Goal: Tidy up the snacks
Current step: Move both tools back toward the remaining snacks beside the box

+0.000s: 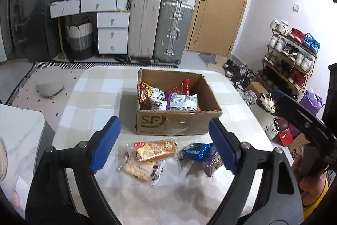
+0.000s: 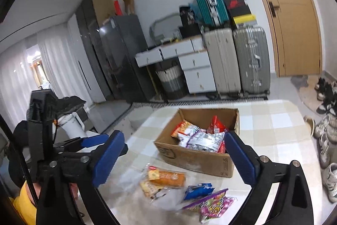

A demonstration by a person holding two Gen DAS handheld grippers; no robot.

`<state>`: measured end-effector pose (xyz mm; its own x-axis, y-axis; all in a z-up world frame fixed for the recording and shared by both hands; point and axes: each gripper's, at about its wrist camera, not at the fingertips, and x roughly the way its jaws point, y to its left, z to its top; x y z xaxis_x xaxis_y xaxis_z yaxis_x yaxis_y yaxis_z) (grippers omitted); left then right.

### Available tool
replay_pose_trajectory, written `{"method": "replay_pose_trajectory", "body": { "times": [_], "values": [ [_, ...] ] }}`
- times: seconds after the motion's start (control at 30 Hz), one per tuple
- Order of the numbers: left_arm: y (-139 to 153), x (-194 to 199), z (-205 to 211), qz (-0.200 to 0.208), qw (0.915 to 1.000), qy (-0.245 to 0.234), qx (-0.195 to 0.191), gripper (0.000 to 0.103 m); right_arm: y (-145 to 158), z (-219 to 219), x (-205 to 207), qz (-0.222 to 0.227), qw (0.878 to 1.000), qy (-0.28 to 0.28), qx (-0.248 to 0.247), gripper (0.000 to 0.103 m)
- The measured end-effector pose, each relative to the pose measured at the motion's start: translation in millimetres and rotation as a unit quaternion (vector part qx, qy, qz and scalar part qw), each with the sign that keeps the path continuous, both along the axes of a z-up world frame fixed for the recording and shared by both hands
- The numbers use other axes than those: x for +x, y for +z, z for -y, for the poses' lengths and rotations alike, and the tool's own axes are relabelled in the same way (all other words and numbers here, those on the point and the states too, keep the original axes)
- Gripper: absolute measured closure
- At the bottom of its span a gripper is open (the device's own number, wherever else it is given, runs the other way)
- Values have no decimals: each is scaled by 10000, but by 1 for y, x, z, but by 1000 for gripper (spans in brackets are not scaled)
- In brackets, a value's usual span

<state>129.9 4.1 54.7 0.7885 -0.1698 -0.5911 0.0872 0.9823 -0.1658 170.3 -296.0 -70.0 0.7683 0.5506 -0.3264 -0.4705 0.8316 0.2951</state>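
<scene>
Snacks are sitting in two groups on the checked counter [image 1: 101,85]. Several packets [image 1: 168,98] are lying inside the open cardboard box [image 1: 179,121]. In front of the box, loose on the counter, an orange bread packet [image 1: 154,150] is resting on a clear biscuit packet [image 1: 140,171], with a blue packet [image 1: 195,151] and a purple candy packet [image 2: 212,204] just beside them. The left tool [image 1: 166,147] is hovering above the loose packets, tilted down toward them, its jaws standing wide and gripping nothing. The right tool [image 2: 174,158] is hovering to the right of it, jaws likewise wide and empty, touching nothing.
</scene>
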Motion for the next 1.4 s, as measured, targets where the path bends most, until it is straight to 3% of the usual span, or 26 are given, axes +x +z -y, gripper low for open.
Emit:
{"method": "replay_pose_trajectory", "body": {
  "times": [0.13, 0.2, 0.4, 0.7, 0.87, 1.13, 1.4],
  "values": [
    [12, -45, 3, 296, 9996, -8, 17, 11, 12, 3, -47, 442, 9990, -34, 44, 1],
    [16, -63, 4, 373, 9993, -24, -25, 1, 18, 6, -70, 740, 9970, -218, 71, 1],
    [27, -111, 0, 611, 9980, 122, -130, 1, 24, 7, -122, 1255, 9917, -285, 30, 1],
    [12, -162, -2, 599, 9979, 230, -86, 1, -20, 14, -137, 332, 9992, -196, 116, 1],
    [-9, -171, -4, 385, 9988, 291, -94, 1, -39, 21, -152, 247, 9984, -493, 90, 1],
    [-38, -151, -1, 49, 9996, 265, -120, 1, -57, 26, -157, 239, 9983, -526, -25, 1],
    [-85, -114, 1, -450, 9985, 260, -144, 1, -89, 25, -131, -139, 9993, -339, 29, 1]
  ]
}}
